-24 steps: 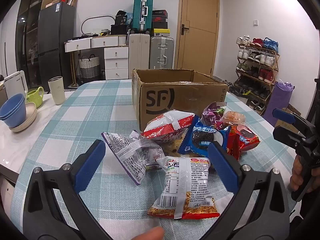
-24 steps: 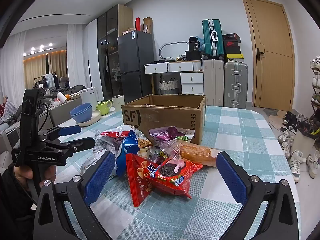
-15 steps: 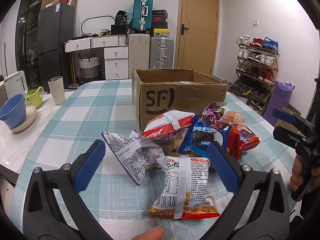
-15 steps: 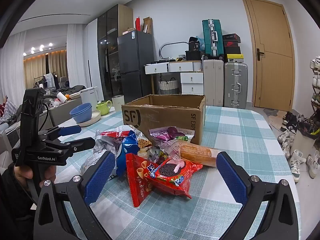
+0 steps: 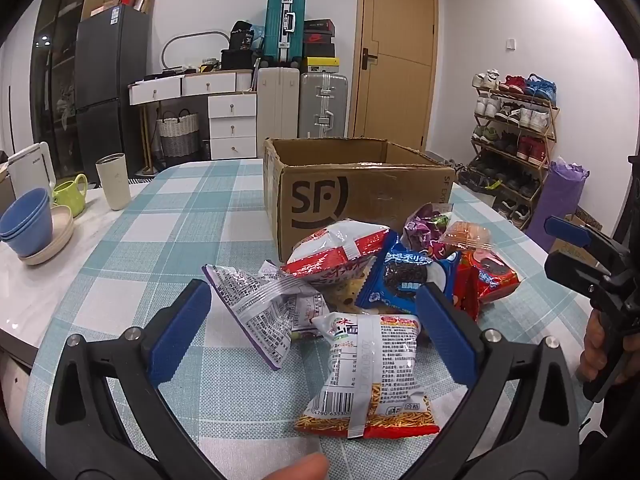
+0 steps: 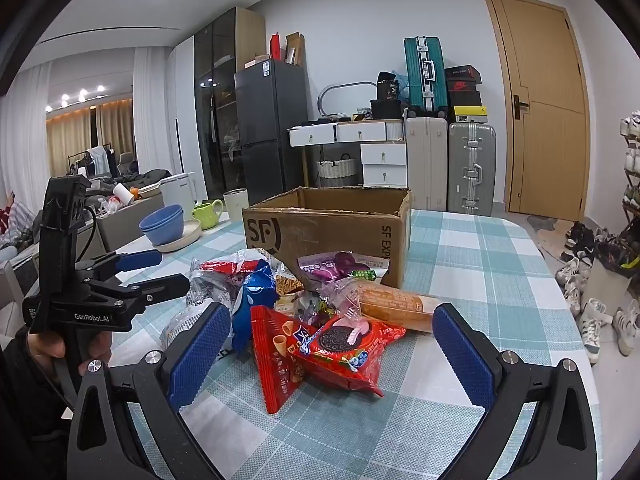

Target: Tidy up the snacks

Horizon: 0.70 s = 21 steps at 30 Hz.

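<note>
With the snack packets (image 5: pixel 372 292) heaped mid-frame against the open cardboard box (image 5: pixel 360 196) meant to take them, the left gripper (image 5: pixel 312 332) and right gripper (image 6: pixel 332 348) hover spread wide, grasping nothing, seemingly ready to choose 1.

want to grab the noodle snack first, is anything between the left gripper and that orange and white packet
Nothing visible blocks it. The orange and white noodle snack packet lies nearest on the checked tablecloth, in front of the open left gripper, with the other snacks behind it.
</note>
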Each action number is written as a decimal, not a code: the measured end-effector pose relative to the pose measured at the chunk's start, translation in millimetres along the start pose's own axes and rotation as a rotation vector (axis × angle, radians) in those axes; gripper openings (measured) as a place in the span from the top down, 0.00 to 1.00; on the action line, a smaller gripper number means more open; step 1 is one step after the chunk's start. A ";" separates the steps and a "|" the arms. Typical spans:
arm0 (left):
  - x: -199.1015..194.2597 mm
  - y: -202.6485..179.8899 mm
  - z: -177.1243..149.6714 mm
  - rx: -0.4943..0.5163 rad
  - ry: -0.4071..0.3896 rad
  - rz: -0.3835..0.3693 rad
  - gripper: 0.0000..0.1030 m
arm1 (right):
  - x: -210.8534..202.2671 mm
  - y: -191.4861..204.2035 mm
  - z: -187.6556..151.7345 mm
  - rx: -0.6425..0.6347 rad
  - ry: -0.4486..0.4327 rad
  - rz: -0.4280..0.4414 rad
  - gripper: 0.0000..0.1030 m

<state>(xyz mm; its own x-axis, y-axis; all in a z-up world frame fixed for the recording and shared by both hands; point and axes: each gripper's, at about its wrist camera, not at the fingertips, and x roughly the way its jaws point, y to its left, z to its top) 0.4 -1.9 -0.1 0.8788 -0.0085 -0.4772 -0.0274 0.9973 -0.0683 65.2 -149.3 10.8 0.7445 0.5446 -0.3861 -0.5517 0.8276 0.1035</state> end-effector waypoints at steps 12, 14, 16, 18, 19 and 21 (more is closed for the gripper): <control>0.5 4.6 -0.9 0.001 -0.001 0.000 0.01 | 6.0 -5.1 -3.4 0.012 0.017 -0.022 0.00; 0.3 4.7 -1.0 0.000 -0.002 0.003 0.01 | 9.7 -6.5 -2.8 0.019 0.035 -0.032 0.00; 1.3 7.8 -1.4 -0.005 -0.001 0.006 0.01 | 13.0 -7.3 -1.0 0.023 0.055 -0.043 0.00; -0.8 10.5 -0.9 -0.014 -0.003 0.006 0.01 | 16.1 -7.9 -0.3 0.027 0.072 -0.050 0.00; -5.2 13.0 0.1 -0.022 -0.002 0.003 0.01 | 17.5 -8.8 0.0 0.031 0.080 -0.061 0.00; -6.8 15.0 -1.6 -0.032 0.003 0.000 0.01 | 23.3 -11.7 -0.3 0.044 0.118 -0.087 0.00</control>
<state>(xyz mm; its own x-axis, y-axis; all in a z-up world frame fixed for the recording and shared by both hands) -6.8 13.0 0.7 0.8773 -0.0087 -0.4799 -0.0428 0.9944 -0.0962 88.9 -146.4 0.3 0.7377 0.4534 -0.5003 -0.4683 0.8774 0.1047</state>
